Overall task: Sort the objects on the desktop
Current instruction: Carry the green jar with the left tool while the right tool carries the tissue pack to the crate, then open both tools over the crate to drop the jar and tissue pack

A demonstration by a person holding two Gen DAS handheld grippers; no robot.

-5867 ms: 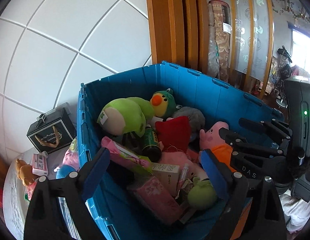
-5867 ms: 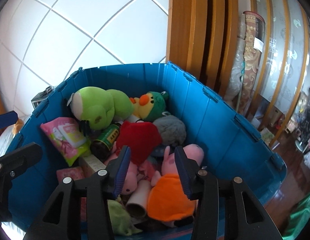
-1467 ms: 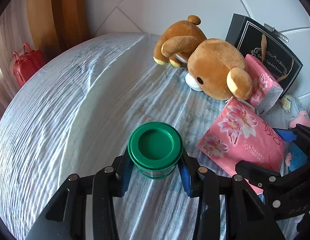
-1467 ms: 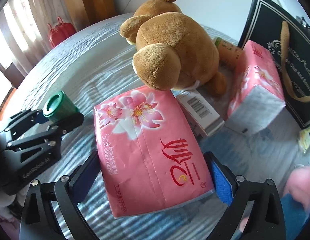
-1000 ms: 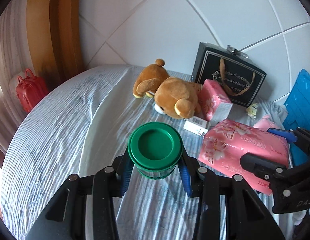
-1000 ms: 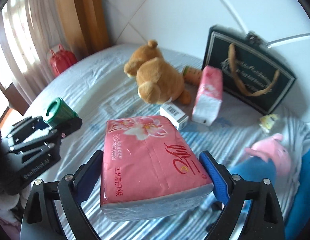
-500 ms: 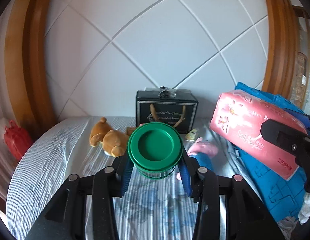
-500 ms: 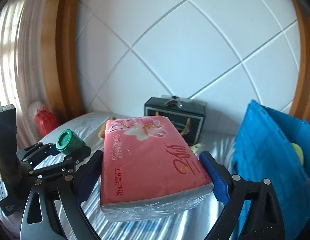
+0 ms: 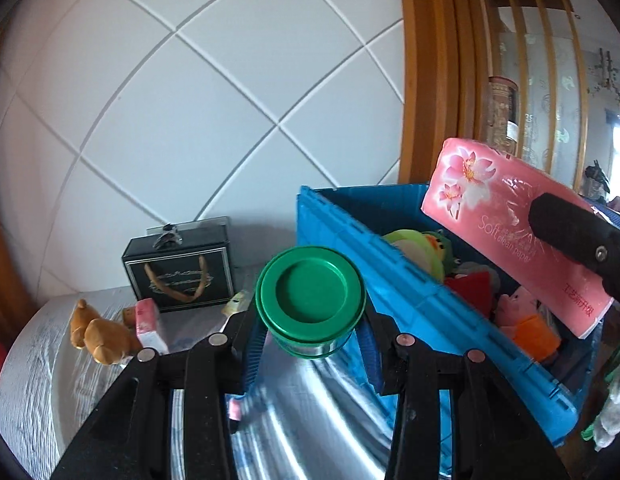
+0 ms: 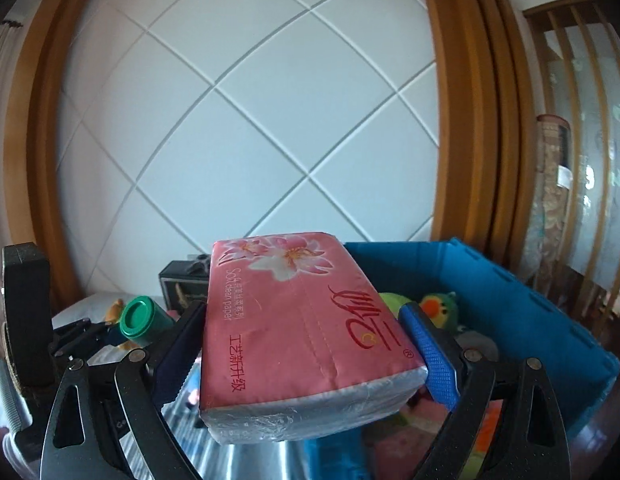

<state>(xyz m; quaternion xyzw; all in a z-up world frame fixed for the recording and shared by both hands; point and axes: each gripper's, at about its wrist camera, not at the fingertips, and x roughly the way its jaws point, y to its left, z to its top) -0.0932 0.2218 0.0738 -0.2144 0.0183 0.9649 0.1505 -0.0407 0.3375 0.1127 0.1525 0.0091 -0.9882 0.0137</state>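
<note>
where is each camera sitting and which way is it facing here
Left wrist: rides the left gripper, looking along its fingers at the green-lidded jar it grips, past it to the blue bin and quilted wall; the right gripper's black finger shows at the right edge.
Right wrist: rides the right gripper, looking over the pink tissue pack it holds toward the same wall and bin; the left gripper shows at lower left.
Shared: jar, tissue pack, bin, black gift bag.
</note>
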